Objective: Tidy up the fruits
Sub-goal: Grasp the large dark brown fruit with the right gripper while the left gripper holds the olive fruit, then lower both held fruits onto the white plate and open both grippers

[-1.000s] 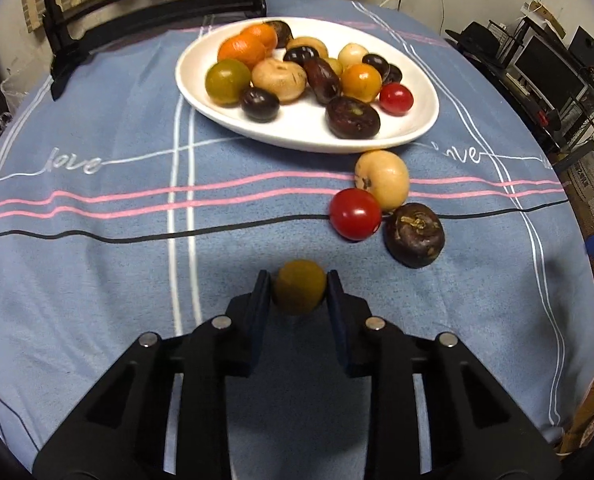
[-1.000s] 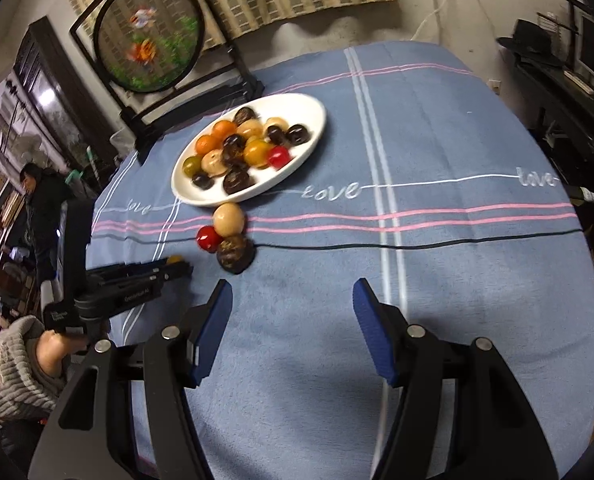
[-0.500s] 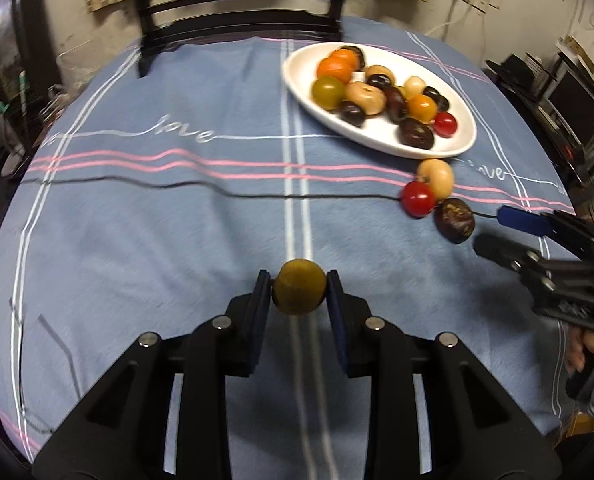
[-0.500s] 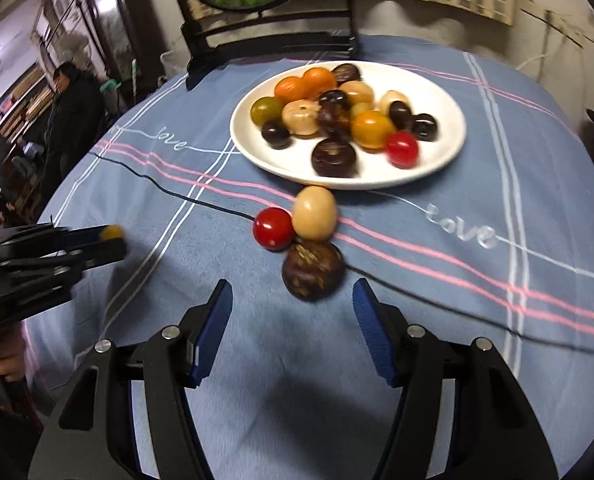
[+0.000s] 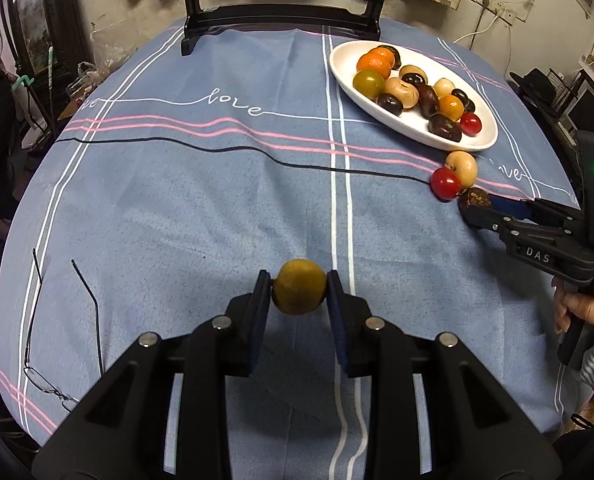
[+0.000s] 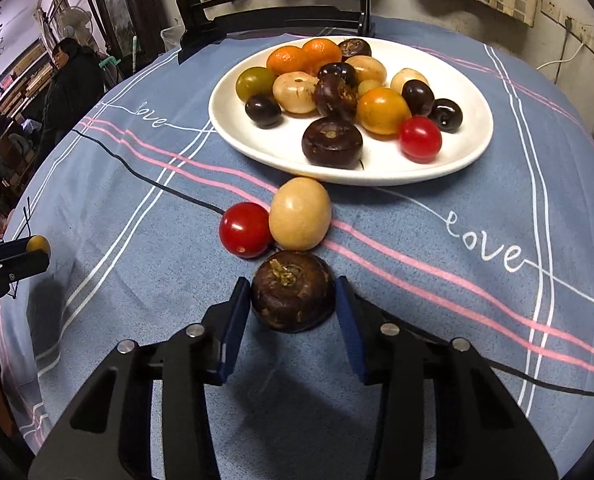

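Note:
My left gripper (image 5: 299,278) is shut on a small olive-yellow fruit (image 5: 299,292), held just above the blue cloth, well short and left of the plate. A white plate (image 6: 257,148) carries several orange, tan, dark and red fruits. In front of it on the cloth lie a red tomato (image 6: 245,230), a tan fruit (image 6: 300,219) and a dark brown fruit (image 6: 293,296). My right gripper (image 6: 293,286) straddles the dark brown fruit with its jaws closing; both blue pads meet its sides, and it rests on the cloth. The left wrist view shows this at the right, dark brown fruit (image 5: 475,200).
Folded spectacles (image 5: 45,380) lie near the cloth's left front edge. A black framed stand (image 5: 281,20) rises at the table's far side. A hand (image 5: 581,308) holds the right gripper's handle. A person (image 6: 73,80) stands in the background at left.
The left gripper drew back and leftward from the plate, still holding the olive fruit. The right gripper came down onto the dark brown fruit and its jaws narrowed around it.

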### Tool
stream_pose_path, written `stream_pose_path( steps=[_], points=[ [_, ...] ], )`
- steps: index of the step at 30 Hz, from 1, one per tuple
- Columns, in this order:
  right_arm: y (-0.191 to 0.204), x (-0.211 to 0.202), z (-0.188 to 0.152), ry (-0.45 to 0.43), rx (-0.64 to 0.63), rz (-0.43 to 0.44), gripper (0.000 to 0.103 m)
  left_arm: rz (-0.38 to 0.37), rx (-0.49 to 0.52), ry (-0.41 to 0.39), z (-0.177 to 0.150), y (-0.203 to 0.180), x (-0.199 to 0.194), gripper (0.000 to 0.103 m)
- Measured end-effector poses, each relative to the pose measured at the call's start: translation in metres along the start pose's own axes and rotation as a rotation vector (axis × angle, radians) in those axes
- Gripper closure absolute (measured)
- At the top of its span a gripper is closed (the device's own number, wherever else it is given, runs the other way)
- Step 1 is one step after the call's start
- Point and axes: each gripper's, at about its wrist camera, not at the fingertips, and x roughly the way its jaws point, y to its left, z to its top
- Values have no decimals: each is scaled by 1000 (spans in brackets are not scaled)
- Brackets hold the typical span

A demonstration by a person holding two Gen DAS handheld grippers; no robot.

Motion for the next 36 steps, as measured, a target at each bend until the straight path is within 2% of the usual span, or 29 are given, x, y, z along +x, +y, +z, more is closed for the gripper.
stream_pose_path(
  steps=[12, 18, 26, 36],
  points=[
    [-14, -54, -38, -55, 161, 58, 60, -63, 65, -27, 12, -24, -1, 74],
    [-19, -103, -53, -139, 203, 46, 60, -112, 82, -45, 23, -37, -7, 74],
    [-26, -150, -44, -250, 217, 27, 60, -137, 127, -100, 59, -56, -18, 74],
    [-44, -146, -14, -283, 230, 18, 60, -161, 173, -139, 120, -86, -6, 74]
  ],
)
